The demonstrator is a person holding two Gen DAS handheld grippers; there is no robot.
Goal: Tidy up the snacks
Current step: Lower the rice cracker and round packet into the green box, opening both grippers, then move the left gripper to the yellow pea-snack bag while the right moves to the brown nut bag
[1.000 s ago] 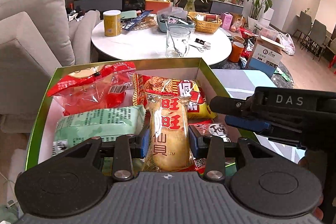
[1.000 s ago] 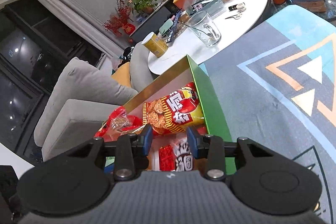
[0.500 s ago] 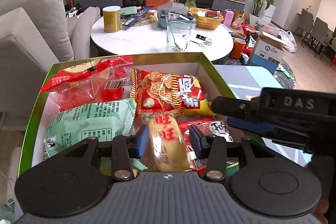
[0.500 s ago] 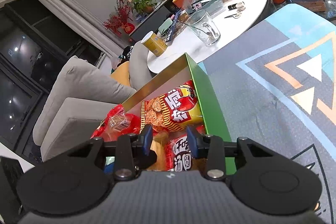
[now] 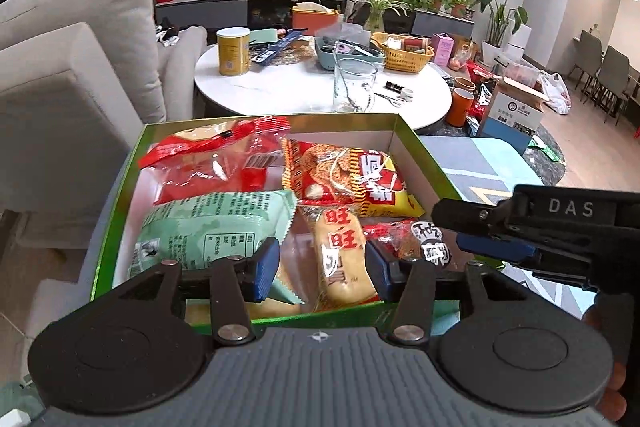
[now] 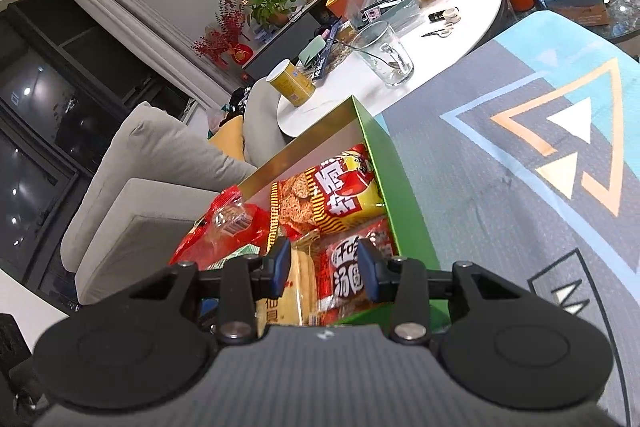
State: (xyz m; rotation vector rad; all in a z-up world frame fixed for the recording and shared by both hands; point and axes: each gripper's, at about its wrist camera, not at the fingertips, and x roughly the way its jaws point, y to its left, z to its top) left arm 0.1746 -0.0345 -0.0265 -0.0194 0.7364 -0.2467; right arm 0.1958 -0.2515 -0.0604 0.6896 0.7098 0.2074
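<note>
Left wrist view: pale yellow rice-cracker packet (image 5: 340, 259) lies in green cardboard box (image 5: 120, 195), near its front wall. Left gripper (image 5: 322, 269) jaws have just been opening; packet between them, pads clear. Right gripper (image 6: 322, 269), over the box's right front corner, closed, holding nothing.

The left wrist view looked forward and down from close above the near edge of the box (image 5: 120, 187), facing the round table (image 5: 288, 95) and TV wall. The right wrist view sat just as near at the box's (image 6: 396, 171) right side, tilted, facing the same table (image 6: 472, 11). Both shared box, table and sofa (image 5: 80, 75).
</note>
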